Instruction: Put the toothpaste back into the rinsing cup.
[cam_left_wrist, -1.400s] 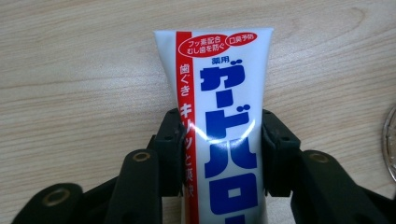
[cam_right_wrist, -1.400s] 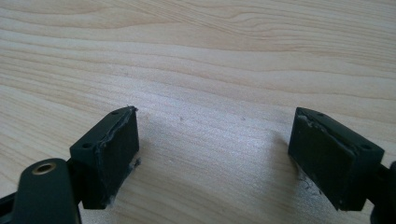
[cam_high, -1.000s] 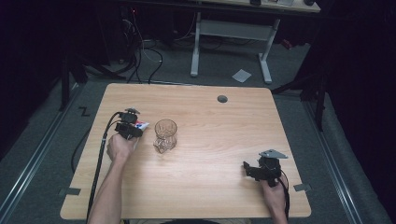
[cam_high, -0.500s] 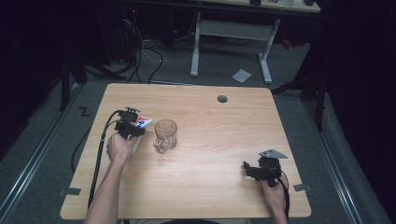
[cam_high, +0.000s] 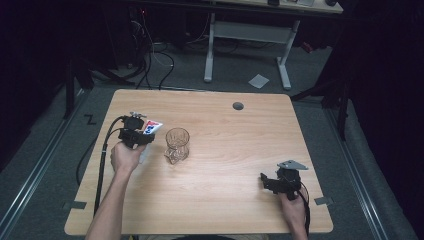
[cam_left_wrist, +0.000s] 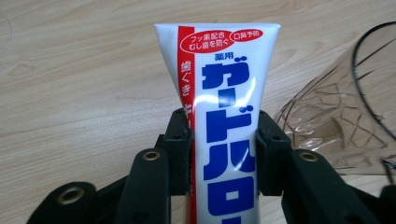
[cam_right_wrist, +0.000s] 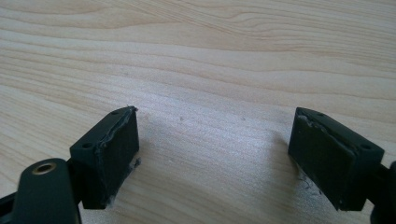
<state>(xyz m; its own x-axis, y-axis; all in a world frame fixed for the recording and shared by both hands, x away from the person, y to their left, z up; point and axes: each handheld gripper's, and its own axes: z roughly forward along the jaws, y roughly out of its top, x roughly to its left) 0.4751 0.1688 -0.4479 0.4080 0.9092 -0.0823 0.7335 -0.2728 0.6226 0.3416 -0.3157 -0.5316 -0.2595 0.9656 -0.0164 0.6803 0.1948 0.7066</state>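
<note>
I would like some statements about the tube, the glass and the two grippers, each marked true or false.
1. The left gripper is shut on the tube. True.
2. The tube stands inside the glass. False: it is held beside the glass, outside it.
3. The right gripper is open with nothing between its fingers. True.
4. The glass lies on its side. False: it stands upright on the table.
5. The right gripper touches the glass. False: it is far from it, near the table's right front corner.
</note>
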